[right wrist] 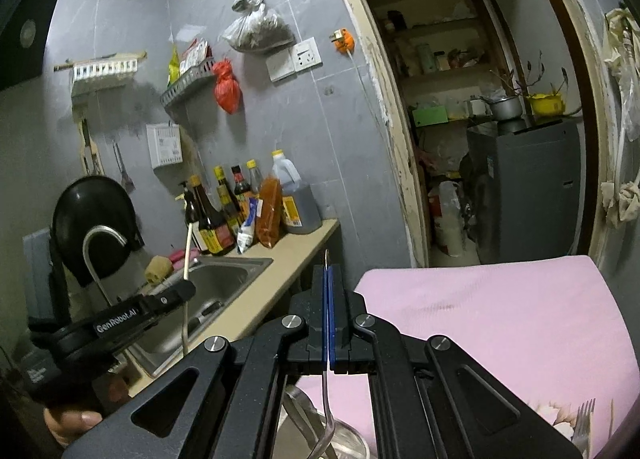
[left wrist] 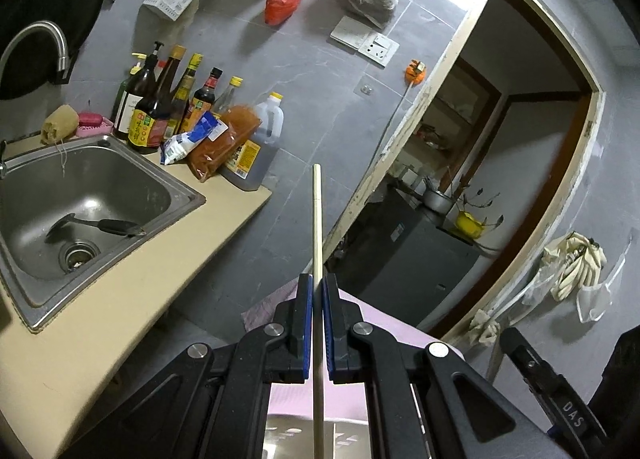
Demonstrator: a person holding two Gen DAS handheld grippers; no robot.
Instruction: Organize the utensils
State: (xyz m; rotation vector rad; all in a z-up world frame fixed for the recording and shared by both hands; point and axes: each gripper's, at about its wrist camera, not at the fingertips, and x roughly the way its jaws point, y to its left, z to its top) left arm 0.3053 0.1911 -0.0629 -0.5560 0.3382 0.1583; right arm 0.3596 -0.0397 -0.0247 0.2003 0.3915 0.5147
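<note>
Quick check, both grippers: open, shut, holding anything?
Left gripper: shut on a pale wooden chopstick.
Right gripper: shut on the thin handle of a metal utensil; what kind cannot be told.

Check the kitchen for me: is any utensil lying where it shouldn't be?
Yes. A black spatula lies loose in the bottom of the sink, beside the drain, and a fork sits alone on the pink cloth.
</note>
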